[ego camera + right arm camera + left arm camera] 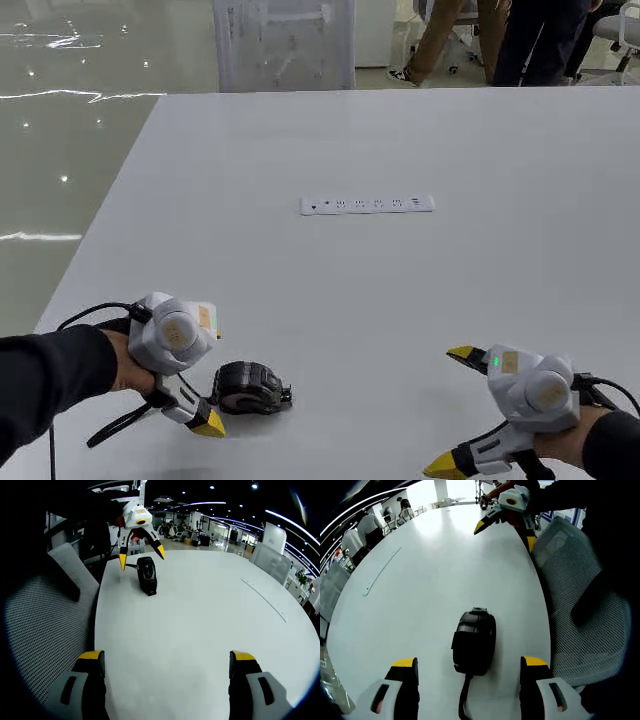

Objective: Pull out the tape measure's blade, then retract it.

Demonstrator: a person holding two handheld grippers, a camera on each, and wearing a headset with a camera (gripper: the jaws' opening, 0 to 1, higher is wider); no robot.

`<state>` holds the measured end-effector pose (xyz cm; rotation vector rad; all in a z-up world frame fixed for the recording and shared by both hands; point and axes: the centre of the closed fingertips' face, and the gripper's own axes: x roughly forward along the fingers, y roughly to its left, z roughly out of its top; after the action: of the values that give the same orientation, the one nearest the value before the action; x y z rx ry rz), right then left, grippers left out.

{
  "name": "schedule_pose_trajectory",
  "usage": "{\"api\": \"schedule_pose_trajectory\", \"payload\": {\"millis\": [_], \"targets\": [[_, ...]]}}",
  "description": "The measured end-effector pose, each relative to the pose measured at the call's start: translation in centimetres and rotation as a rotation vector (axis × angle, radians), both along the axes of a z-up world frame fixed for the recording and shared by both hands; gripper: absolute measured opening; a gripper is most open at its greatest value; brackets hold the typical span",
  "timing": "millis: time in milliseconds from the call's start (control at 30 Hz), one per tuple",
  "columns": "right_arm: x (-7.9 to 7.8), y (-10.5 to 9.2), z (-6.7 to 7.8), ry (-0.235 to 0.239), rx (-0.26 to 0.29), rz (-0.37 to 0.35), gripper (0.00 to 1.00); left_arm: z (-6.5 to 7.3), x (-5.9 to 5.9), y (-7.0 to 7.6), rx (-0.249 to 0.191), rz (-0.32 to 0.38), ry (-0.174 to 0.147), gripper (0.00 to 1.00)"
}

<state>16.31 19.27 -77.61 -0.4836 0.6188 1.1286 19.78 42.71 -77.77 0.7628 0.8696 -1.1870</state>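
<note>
**A:** Status of tape measure (250, 387)?

**B:** Black case on white table (400, 290), near-left area, close to near edge. It sits between the jaws of the left gripper (470, 662), just fwd of the yellow tips. A gap shows on each side, so no contact. A dark strap (464, 700) trails from the case back toward that gripper.

**A:** Jaw state, both units?

**B:** L unit: jaws spread wide, one on either side of the case. The right gripper (167, 655) also has jaws spread wide. It is over bare table at near-right, well apart from the case.

**A:** Labels, legible text?

**B:** Case: any text too small to make out at this res. Power strip (367, 204), approx. table ctr, has small marks by its sockets, too small to read.

**A:** Edges and clearance?

**B:** Left table edge runs diag. from near-left toward far, with shiny floor (70, 150) beyond it. Far edge lies well past the power strip, and people (520, 40) stand behind it. Wide bare surface betw. the two grippers and fwd to the strip. A mesh chair (45, 615) stands at the near edge, behind the grippers.
</note>
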Motion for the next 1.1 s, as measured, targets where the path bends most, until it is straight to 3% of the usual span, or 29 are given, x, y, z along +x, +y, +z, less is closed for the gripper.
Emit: {"api": "schedule_pose_trajectory", "payload": {"millis": [100,167,233,300,600,667,733,767,900,1100], "targets": [[1.0,2.0,0.5,-0.012,0.011,0.033,1.0,-0.1,0.2,-1.1,-0.01,-0.029,0.005,0.74],[1.5,3.0,0.6,-0.013,0.015,0.049,1.0,-0.5,-0.2,-1.7,-0.006,-0.066,0.032,0.74],[1.8,3.9,0.5,-0.01,0.019,0.064,1.0,-0.8,-0.3,-2.1,0.002,-0.075,0.037,0.73],[2.0,4.8,0.0,0.004,0.002,0.094,1.0,-1.0,-0.6,-2.5,-0.002,-0.089,0.054,0.65],[2.7,8.4,-1.7,0.057,0.01,0.13,0.95,-1.9,-0.2,-3.3,-0.001,-0.11,0.045,0.5],[2.7,9.3,-1.8,0.058,0.014,0.142,0.93,-2.1,-0.1,-3.2,0.012,-0.118,0.04,0.42],[2.7,10.3,-2.0,0.059,0.013,0.157,0.92,-2.4,-0.9,-3.3,0.003,-0.157,0.059,0.36],[2.6,10.9,-2.0,0.061,0.011,0.17,0.91,-2.4,-0.5,-3.1,0.009,-0.144,0.045,0.36],[2.7,12.4,-2.1,0.059,0.017,0.197,0.87,-2.3,-0.4,-3.1,-0.012,-0.145,0.053,0.36],[2.9,14.8,-2.3,0.049,0.021,0.246,0.79,-2.3,-0.5,-3.2,-0.017,-0.165,0.034,0.35]]}}
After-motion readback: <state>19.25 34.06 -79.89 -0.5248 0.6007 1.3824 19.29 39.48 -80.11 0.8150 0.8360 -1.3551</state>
